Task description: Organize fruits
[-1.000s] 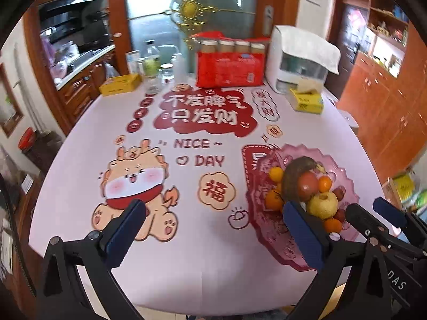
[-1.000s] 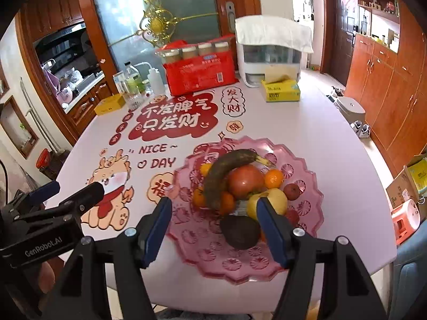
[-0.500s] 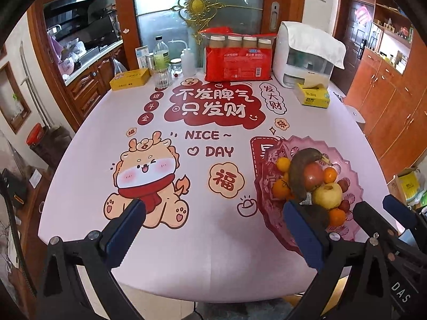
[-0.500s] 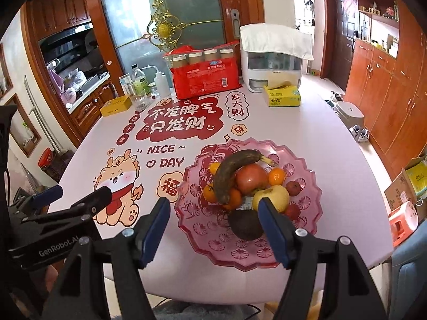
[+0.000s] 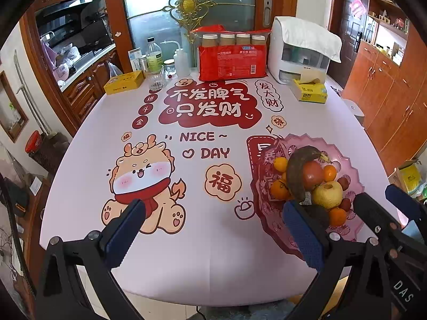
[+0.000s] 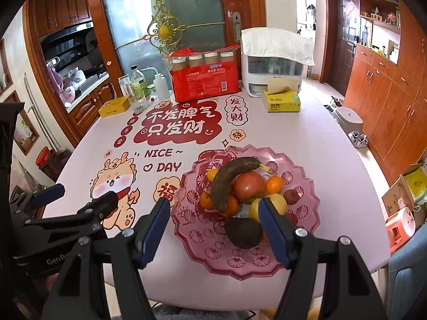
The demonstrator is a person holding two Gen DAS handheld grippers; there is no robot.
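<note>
The left gripper (image 5: 213,229) points steeply downward with its jaws spread wide and nothing between the blue pads. The right gripper (image 6: 216,226) tilts down likewise, jaws apart and gripping nothing (narrower than the left's). In the right wrist view the left one sits at about 8 o'clock; in the left view, the right at 4 o'clock.

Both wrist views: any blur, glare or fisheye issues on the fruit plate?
Left wrist view: sharp, strong barrel bend, dark corners; its own right finger hides part of the pink plate. Right wrist view: sharp, the plate in full view, small highlights on the red apple; frosted door bright, not blown out.
</note>
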